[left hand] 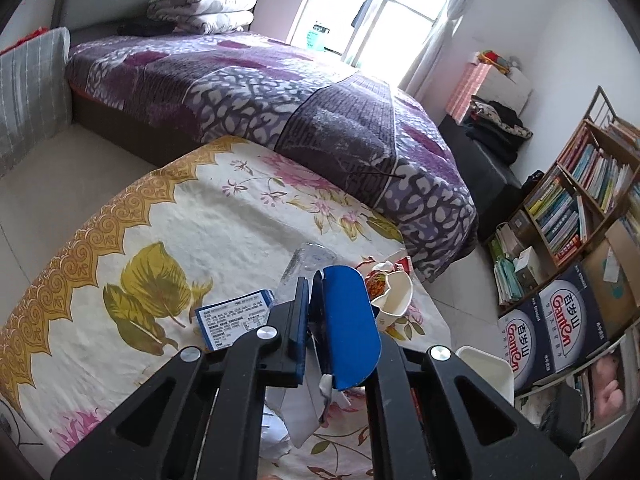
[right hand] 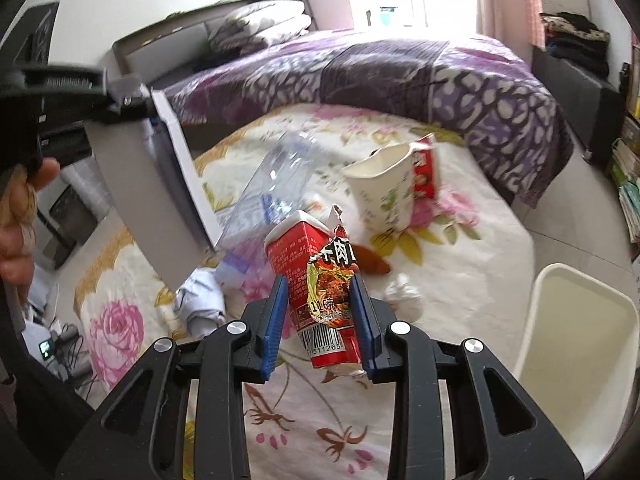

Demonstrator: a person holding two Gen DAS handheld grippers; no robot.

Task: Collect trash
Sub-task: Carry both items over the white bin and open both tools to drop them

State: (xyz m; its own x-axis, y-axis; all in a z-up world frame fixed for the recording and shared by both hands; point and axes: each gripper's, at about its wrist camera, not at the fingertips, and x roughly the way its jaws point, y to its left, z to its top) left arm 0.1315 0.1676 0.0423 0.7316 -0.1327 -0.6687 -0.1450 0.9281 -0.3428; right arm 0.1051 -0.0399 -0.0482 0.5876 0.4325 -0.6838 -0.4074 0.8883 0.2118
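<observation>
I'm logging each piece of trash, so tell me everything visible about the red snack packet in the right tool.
The red snack packet is a crinkled, glossy wrapper with white print, a food picture and a barcode near its bottom. Its top is torn open and ragged. It stands roughly upright, pinched between the right tool's blue pads above the flowered tablecloth.

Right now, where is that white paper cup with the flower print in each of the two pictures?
Left wrist view: the cup lies tipped on the flowered cloth, just right of centre, partly hidden behind the blue fingers.
Right wrist view: the cup is above centre, mouth toward the upper left, with a red packet behind it.
Shared landmark: the purple bed beyond the cloth.
</observation>
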